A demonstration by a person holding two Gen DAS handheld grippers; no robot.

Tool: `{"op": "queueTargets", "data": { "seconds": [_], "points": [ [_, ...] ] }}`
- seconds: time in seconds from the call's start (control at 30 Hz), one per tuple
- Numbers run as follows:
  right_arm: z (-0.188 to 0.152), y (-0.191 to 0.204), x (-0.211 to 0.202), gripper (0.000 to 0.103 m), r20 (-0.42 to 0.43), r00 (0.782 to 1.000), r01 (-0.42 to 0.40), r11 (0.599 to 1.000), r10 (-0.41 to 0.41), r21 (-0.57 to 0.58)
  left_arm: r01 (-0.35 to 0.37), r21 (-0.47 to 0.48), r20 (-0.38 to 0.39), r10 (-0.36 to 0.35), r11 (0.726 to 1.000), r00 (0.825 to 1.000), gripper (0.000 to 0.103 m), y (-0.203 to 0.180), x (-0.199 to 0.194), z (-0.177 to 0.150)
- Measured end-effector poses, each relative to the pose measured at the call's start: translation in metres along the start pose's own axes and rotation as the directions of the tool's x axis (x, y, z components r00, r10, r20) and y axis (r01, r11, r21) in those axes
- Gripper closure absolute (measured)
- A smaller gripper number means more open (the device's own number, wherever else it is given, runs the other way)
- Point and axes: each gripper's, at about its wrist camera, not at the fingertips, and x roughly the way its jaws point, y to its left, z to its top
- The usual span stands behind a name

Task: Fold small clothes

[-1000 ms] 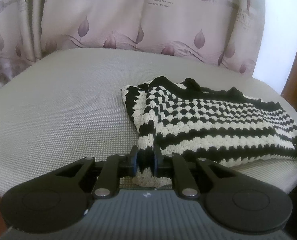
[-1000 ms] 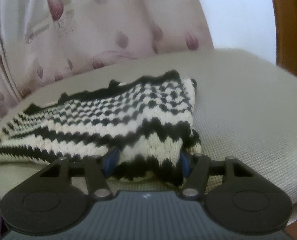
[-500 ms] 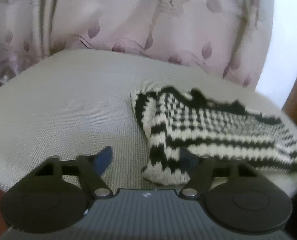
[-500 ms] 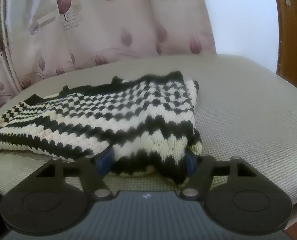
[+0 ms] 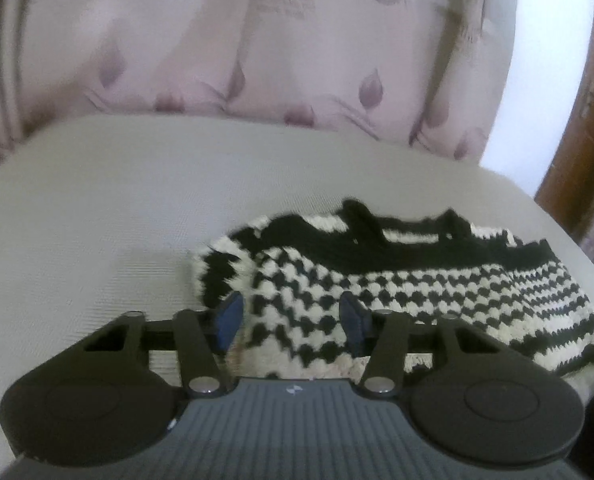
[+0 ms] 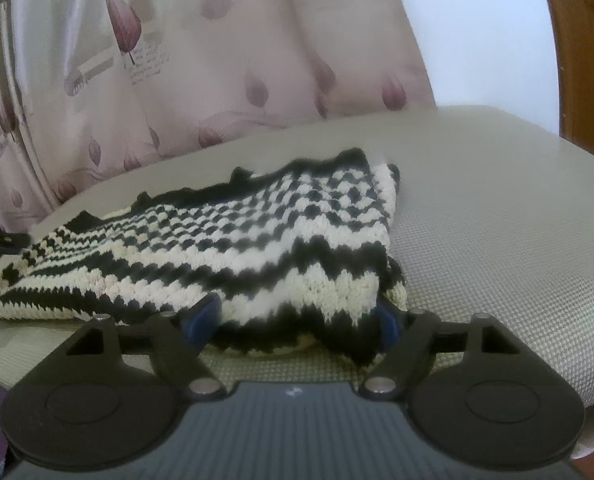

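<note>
A small black-and-cream knitted garment [image 5: 397, 280] lies folded on a grey cushioned seat [image 5: 117, 220]. In the left wrist view my left gripper [image 5: 291, 316] is open, its blue-padded fingers straddling the garment's near left corner without pinching it. In the right wrist view the same garment [image 6: 225, 248] lies spread to the left, and my right gripper [image 6: 297, 318] is open with its fingers on either side of the near right corner. The cloth rests slack on the seat between both pairs of fingers.
A pink curtain with leaf print [image 5: 257, 60] hangs behind the seat. A brown wooden door frame [image 5: 577, 120] stands at the right, also in the right wrist view [image 6: 585, 40]. The seat's front edge [image 6: 577, 400] runs just under the grippers.
My left gripper was shut on the garment's corner a second ago; it opened, let go and moved over the folded corner. My right gripper stayed open, nearly still.
</note>
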Motion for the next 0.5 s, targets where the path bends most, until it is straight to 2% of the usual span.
{"op": "queueTargets", "data": {
  "seconds": [0.03,0.17,0.27,0.3,0.37,0.47,0.5],
  "points": [
    [0.000,-0.001,-0.001,0.025,0.002,1.000,-0.001,1.000,0.001,0.007,-0.003,-0.009,-0.030,0.003,1.000,1.000,0.096,0.001,0.006,-0.002],
    [-0.001,-0.008,-0.009,0.024,0.025,0.999,-0.024,0.999,0.023,0.031,-0.018,-0.097,-0.020,0.016,0.995,1.000,0.096,0.010,-0.012,-0.019],
    [-0.006,-0.024,-0.031,0.024,0.129,0.990,-0.075,0.992,0.062,0.100,-0.011,-0.134,-0.016,0.009,0.991,1.000,0.096,0.016,-0.035,-0.036],
    [-0.009,-0.031,-0.040,0.024,0.169,0.983,-0.096,0.985,0.072,0.142,-0.022,-0.121,-0.010,0.021,0.992,1.000,0.096,0.015,-0.039,-0.040],
    [-0.016,-0.050,-0.055,0.024,0.229,0.970,-0.134,0.961,0.078,0.242,-0.015,-0.058,0.051,0.018,0.998,0.999,0.097,0.010,-0.046,-0.044],
    [-0.018,-0.067,-0.057,0.023,0.191,0.981,-0.090,0.955,0.036,0.283,-0.022,-0.005,0.089,0.023,1.000,0.996,0.094,0.002,-0.044,-0.037],
    [-0.017,-0.069,-0.056,0.023,0.180,0.983,-0.074,0.959,0.025,0.273,-0.021,0.001,0.096,0.021,1.000,0.995,0.086,0.000,-0.043,-0.035]
  ]
}}
